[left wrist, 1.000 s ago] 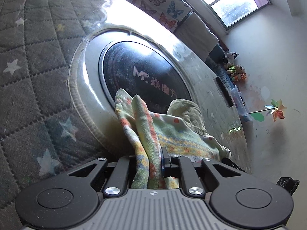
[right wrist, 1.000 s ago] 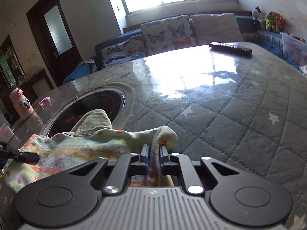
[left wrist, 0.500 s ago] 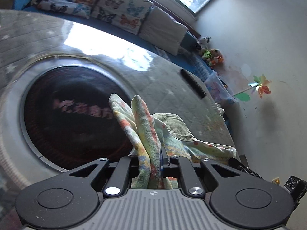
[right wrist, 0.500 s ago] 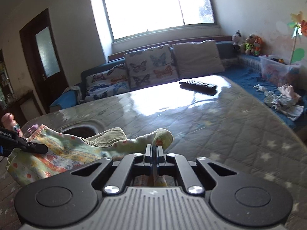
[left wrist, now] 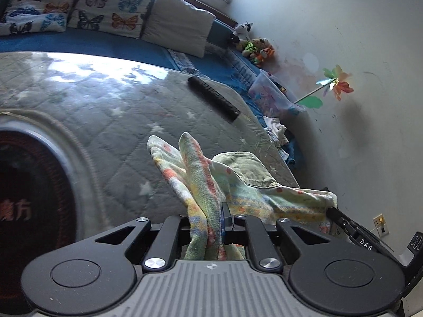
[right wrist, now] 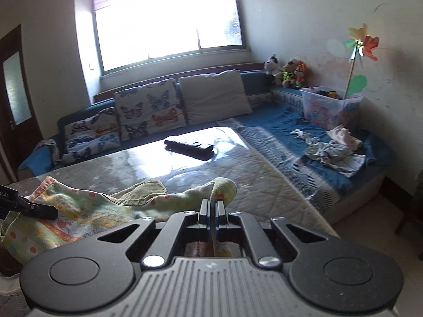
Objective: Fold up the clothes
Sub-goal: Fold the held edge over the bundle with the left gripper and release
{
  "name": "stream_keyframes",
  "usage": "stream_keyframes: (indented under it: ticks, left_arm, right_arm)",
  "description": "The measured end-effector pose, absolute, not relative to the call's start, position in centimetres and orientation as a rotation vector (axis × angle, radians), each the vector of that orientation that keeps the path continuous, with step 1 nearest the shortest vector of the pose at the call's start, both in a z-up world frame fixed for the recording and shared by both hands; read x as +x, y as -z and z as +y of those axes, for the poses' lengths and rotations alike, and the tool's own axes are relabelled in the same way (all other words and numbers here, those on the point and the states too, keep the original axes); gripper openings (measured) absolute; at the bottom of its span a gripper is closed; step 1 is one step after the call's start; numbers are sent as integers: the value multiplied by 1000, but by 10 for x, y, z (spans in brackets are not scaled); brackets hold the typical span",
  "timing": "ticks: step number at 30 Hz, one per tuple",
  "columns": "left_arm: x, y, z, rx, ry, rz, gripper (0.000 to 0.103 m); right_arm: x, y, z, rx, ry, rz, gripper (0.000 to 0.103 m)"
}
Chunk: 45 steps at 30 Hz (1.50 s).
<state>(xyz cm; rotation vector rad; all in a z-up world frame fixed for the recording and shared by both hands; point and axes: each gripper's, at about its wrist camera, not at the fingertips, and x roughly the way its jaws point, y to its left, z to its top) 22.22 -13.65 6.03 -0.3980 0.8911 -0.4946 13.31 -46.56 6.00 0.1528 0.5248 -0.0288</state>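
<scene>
Both tools [left wrist: 211,219] [right wrist: 212,208] clamped on garment [right wrist: 87,211], stretched between them.

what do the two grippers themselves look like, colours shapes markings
Both the left gripper and right gripper are matte black, with angled linkage arms, silver pivot screws, round discs either side and a ribbed grey housing. The right one carries white "DAS" lettering. No cables or sleeves show.

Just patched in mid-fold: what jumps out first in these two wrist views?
The pastel printed garment, stretched between the left gripper and right gripper, both shut on it. Behind it, a black remote lies on the glossy quilted table, under a glaring window.
</scene>
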Motion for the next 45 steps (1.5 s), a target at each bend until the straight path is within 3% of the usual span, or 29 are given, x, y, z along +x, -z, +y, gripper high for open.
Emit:
stream_keyframes:
  ticks: [10,12,14,17,31,35,38,43,45]
  left_arm:
    - [251,-26,-167,-306,487,977,15]
    - [251,-22,-165,-278,476,982,21]
    - [249,-22,-162,-252,472,975,37]
    - [247,-29,-158,-200,435,936,49]
    - [264,-37,-158,-175,378,880,51]
    - [269,-36,-149,-169,352,878,49]
    - [268,-40,-152,-189,404,858,49]
    - [271,-40,-179,-203,529,869,37]
    - [274,-35,-190,-197,556,887,33]
  right_arm:
    - [161,-23,-492,196,118,618,3]
    - [166,-9,-497,208,154,652,4]
    - [166,-6,-499,204,171,659,6]
    - [168,-6,-498,198,157,657,7]
    - [213,6,-451,193,-24,697,11]
    - [220,11,-450,177,-18,711,20]
    - [222,10,-450,174,-17,707,21]
    - [218,3,-449,187,-23,683,21]
    - [217,2,-447,184,-36,687,27]
